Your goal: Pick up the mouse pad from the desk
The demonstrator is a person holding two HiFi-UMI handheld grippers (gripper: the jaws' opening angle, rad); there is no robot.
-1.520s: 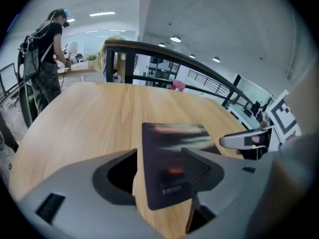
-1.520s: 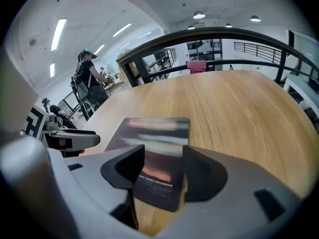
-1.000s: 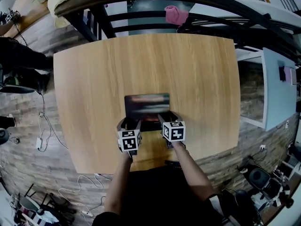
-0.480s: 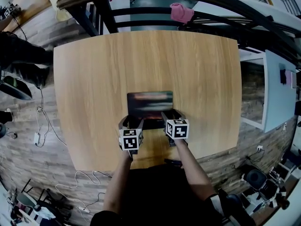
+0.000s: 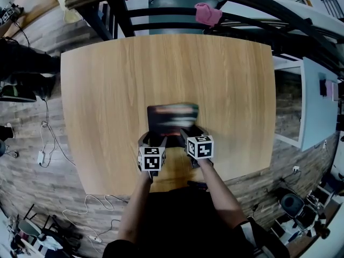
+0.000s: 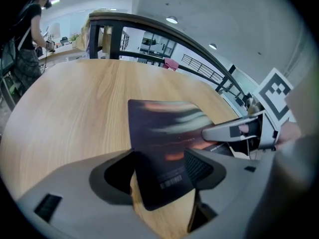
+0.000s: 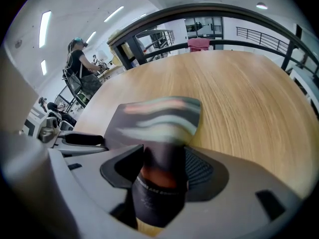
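At the near middle of the pale wooden surface (image 5: 107,90), gripped by its near edge between both claws: a dark rectangular mouse pad with blurred coloured streaks (image 5: 173,117). Grasp made; lift only just begun. Near edge raised off the wood, with bare grain showing beneath the held corner in the left gripper view. Far edge possibly resting on the surface, too smeared to settle. Left to do: bringing the whole mouse pad (image 6: 164,143) clear of the surface.

Left claw (image 5: 153,140) clenched on the near left corner, jaws drawn in to the thickness of the sheet. Right claw (image 5: 191,133) clamped on the near right part, the mouse pad (image 7: 159,128) buckling upward between the ribbed inner faces. Nothing else touched by either claw.
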